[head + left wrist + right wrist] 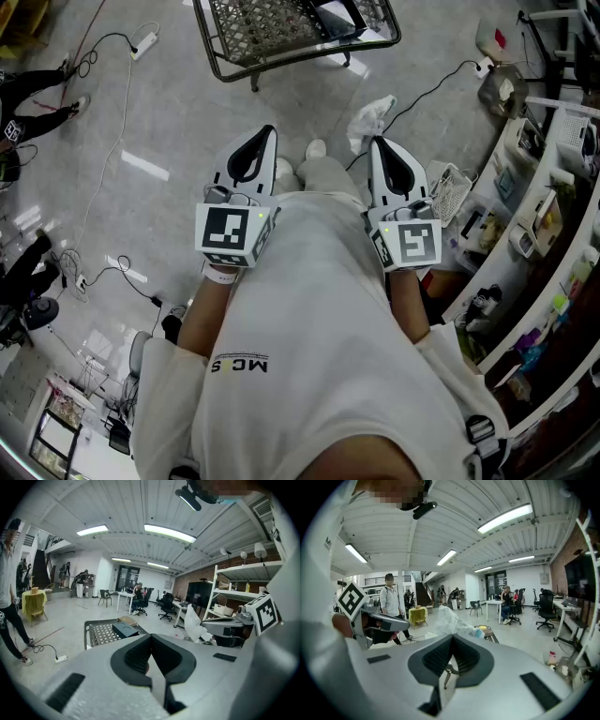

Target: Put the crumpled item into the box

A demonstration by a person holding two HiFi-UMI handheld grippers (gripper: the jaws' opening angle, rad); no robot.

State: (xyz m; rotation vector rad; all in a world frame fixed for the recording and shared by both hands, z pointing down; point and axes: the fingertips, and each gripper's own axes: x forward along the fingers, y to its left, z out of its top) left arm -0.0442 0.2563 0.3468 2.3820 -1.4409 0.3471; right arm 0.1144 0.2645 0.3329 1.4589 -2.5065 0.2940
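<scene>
A white crumpled bag (371,116) sticks out from the tip of my right gripper (379,142), whose jaws are shut on it. In the right gripper view the crumpled bag (451,619) rises just past the closed jaw tips (451,637). From the left gripper view, the bag (195,623) hangs at the end of the right gripper's body. My left gripper (267,133) is held level beside the right one, shut with nothing in it (151,637). A black box (124,629) lies on a metal mesh cart (272,28) ahead on the floor, beside a flat cardboard piece (127,619).
Shelving (539,202) full of small goods runs along the right, with a white wire basket (452,190) at its foot. Cables and a power strip (143,43) trail over the grey floor at the left. Other people stand or sit farther off (391,604).
</scene>
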